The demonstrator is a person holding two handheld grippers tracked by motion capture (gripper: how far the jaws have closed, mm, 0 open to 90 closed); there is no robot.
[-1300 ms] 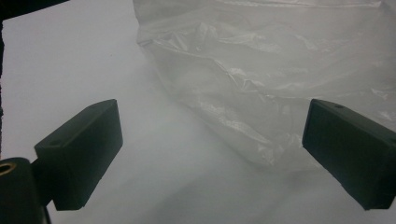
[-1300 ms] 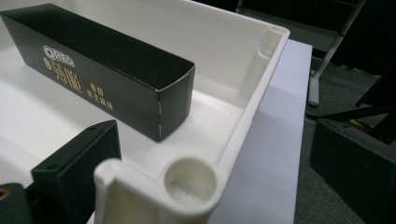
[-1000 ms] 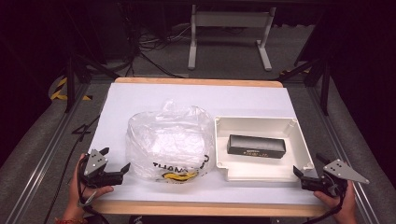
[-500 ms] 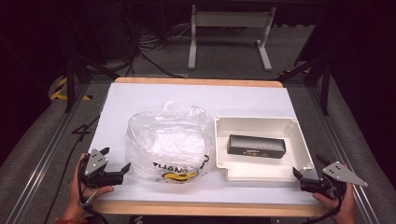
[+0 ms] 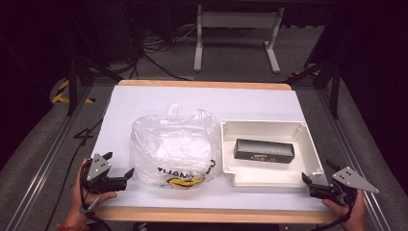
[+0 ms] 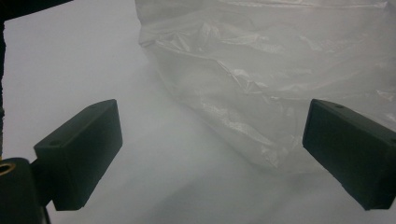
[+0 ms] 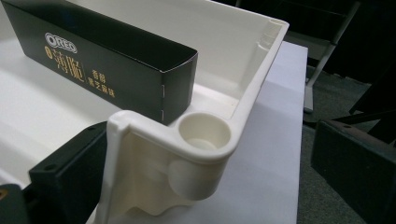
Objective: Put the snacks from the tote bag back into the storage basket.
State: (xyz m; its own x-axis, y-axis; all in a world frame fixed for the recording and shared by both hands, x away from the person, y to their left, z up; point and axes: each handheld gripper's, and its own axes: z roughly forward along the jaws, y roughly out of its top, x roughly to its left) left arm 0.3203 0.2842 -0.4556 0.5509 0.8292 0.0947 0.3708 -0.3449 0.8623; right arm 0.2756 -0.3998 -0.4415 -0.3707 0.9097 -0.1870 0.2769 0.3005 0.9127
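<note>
While both my hands sit at the near edge of the table (image 5: 144, 98), the work splits cleanly: plastic bag (image 5: 173, 144) is just fwd and to the inside of my left gripper (image 5: 124, 176), tray (image 5: 269, 126) with the black Oreo box (image 5: 263, 150) is fwd-left of my right gripper (image 5: 306, 179). Left gripper view: jaws spread wide, nothing between them but bare white table, and the bag's crinkled lower edge (image 6: 261, 107) lies ahead, leaning toward the right-hand jaw, near but not touching. Right gripper view: jaws also wide, empty, straddling the tray's near corner (image 7: 201, 135) – left-hand jaw sits against or just by the outer wall, can't tell if touching. Box (image 7: 107, 70) lies inside the tray, long axis running left-right across the table, so roughly side-on to my right gripper, one end close to that corner. Right is clearly the nearer hand for the box; left the nearer for the bag. Both forearms low, grippers pointing inward and level w/ the tabletop. My read: left goes for the bag's mouth, right lifts over the wall for the box
</note>
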